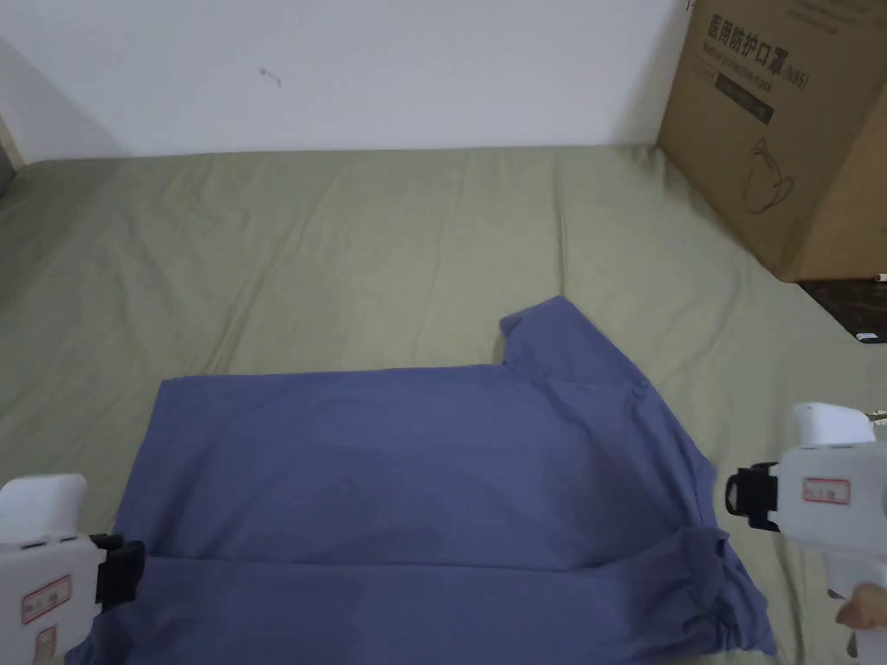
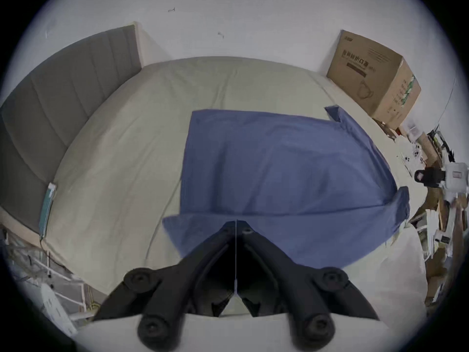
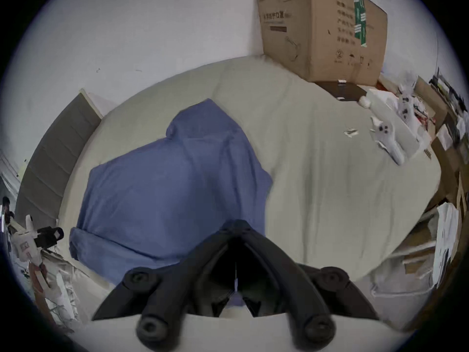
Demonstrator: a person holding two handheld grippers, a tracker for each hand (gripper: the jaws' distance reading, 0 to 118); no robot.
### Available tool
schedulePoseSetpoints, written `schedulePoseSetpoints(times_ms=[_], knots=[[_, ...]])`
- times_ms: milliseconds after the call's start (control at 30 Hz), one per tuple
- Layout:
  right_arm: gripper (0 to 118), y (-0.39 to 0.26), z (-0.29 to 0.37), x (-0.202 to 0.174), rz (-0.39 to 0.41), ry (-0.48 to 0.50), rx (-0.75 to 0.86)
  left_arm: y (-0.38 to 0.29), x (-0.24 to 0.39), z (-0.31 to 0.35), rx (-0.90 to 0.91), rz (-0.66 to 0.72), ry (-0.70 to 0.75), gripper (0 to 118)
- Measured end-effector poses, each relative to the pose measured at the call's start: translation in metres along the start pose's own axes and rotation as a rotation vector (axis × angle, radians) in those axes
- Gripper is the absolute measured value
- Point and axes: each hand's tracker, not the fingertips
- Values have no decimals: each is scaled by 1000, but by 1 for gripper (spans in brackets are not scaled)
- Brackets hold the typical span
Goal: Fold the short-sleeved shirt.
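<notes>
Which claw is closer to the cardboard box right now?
Right. The right claw sits off the shirt's collar end, below the cardboard box; the left claw is at the opposite hem end.

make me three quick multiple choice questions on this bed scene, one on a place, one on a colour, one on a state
1. Where does the brown cardboard box stand?
A. far right corner of the bed
B. on the shirt
C. near left edge

2. What colour is the short-sleeved cotton shirt?
A. red
B. blue
C. white

3. How do the jaws of the left gripper stand?
A. wide open
B. closed together
C. clamped on the box

Answers:
1 A, it sits against the white wall at the far right of the olive-green bedsheet.
2 B, the cloth is blue in every view.
3 B, the left gripper view shows its tips meeting above the shirt's near edge.
</notes>
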Motion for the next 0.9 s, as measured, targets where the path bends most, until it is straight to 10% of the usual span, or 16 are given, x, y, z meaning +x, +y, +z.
schedulePoseSetpoints(times_ms=[267, 367, 400, 800, 900], knots=[[0, 64, -68, -15, 5, 56, -37, 48, 9, -36, 9, 22, -38, 0], [78, 105, -106, -20, 65, 21, -51, 67, 10, -53, 9, 40, -53, 0], [85, 115, -120, -20, 84, 21, -62, 72, 9, -59, 6, 41, -54, 0], [70, 172, -261, -14, 128, -78, -241, 100, 17, -123, -81, 18, -25, 0], [0, 163, -240, -25, 212, -94, -158, 98, 14, -128, -90, 37, -20, 0]])
